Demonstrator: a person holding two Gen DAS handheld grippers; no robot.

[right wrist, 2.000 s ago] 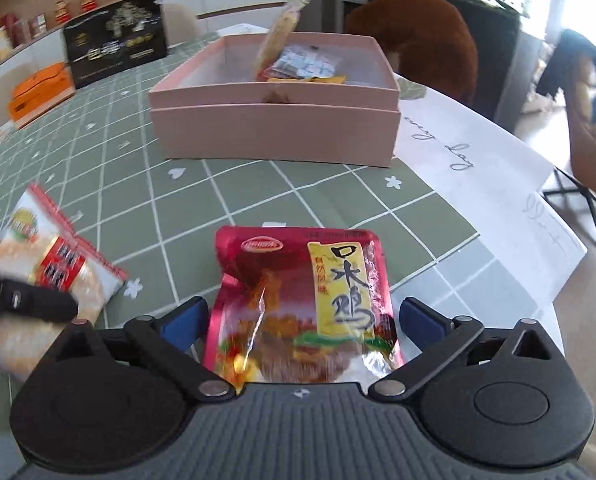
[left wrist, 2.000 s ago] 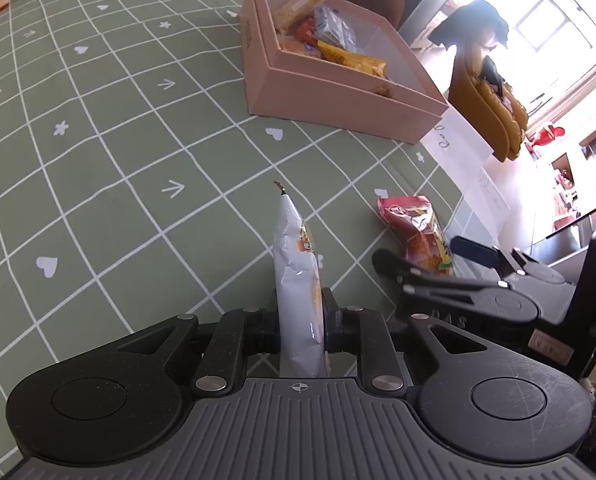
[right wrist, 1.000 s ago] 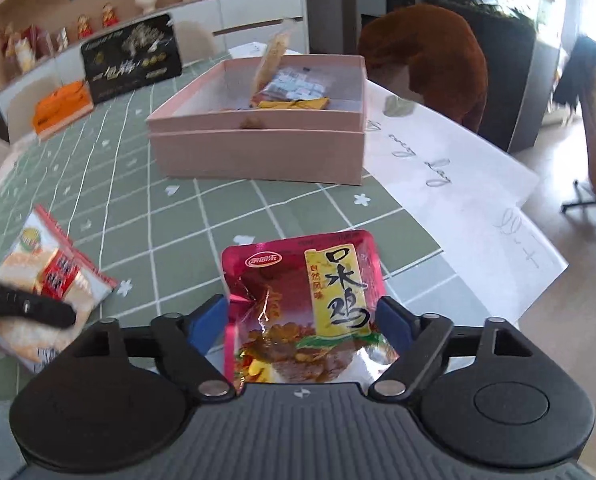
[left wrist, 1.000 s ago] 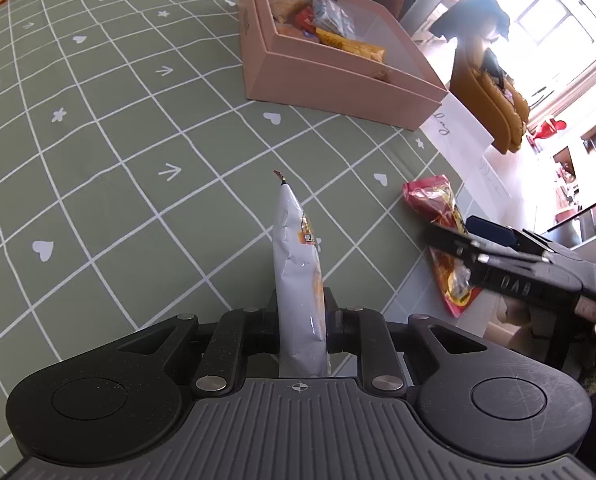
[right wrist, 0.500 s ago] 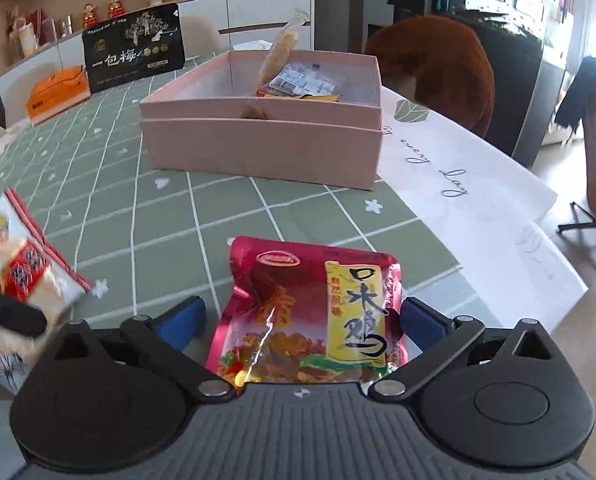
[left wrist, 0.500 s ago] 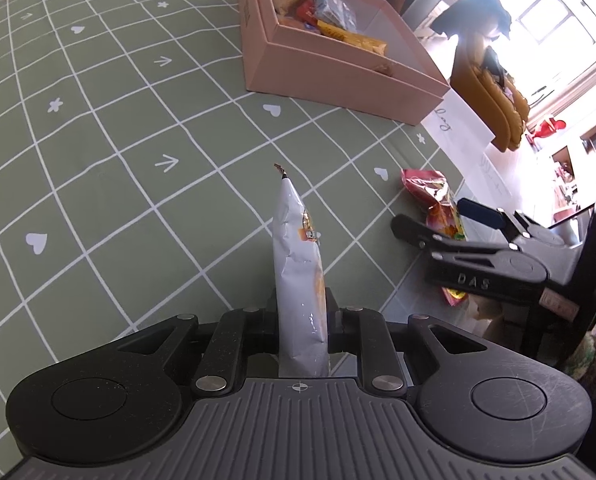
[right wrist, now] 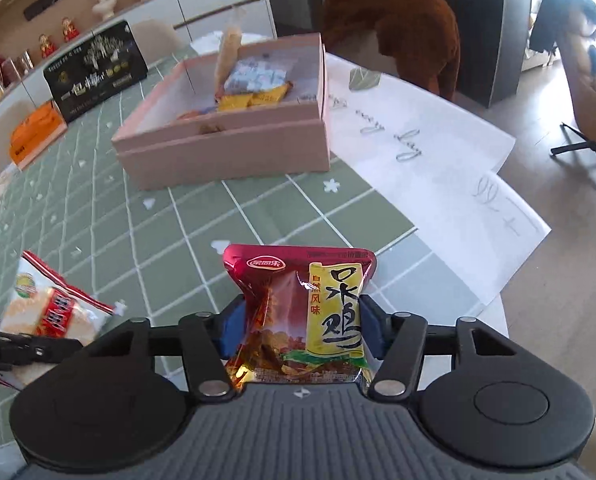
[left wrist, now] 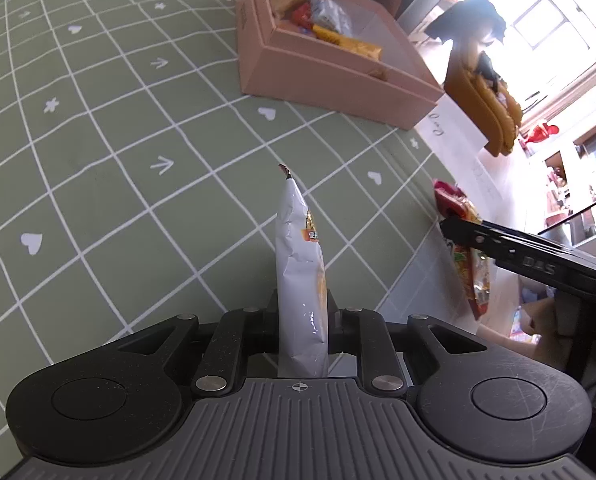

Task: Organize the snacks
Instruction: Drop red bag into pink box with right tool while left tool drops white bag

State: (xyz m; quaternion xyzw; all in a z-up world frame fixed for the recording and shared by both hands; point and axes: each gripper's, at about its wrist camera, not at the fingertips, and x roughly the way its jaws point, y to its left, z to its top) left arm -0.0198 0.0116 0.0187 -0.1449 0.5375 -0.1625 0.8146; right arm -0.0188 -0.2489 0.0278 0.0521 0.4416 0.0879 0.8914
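Observation:
My left gripper (left wrist: pixel 301 304) is shut on a white rice-cracker packet (left wrist: pixel 299 272), held edge-up over the green grid tablecloth. The same packet (right wrist: pixel 50 308) shows at the lower left of the right wrist view. My right gripper (right wrist: pixel 298 328) has its jaws closing on a red snack packet (right wrist: pixel 298 304). Its blue pads (right wrist: pixel 230 328) press the packet's sides and crumple it, and the packet (left wrist: pixel 469 268) hangs clear of the table. The open pink box (right wrist: pixel 226 152) stands farther back with several snacks inside; in the left wrist view this box (left wrist: pixel 317 80) is at upper right.
White paper sheets (right wrist: pixel 417 160) with handwriting lie right of the box at the table's edge. A black gift box (right wrist: pixel 94 68) and an orange box (right wrist: pixel 34 132) stand at the far left. A brown plush shape (right wrist: pixel 397 20) sits behind the table.
The right jaws went from wide apart around the red packet to pinching it, and the packet has come up off the tablecloth. The left gripper and its white packet stayed put.

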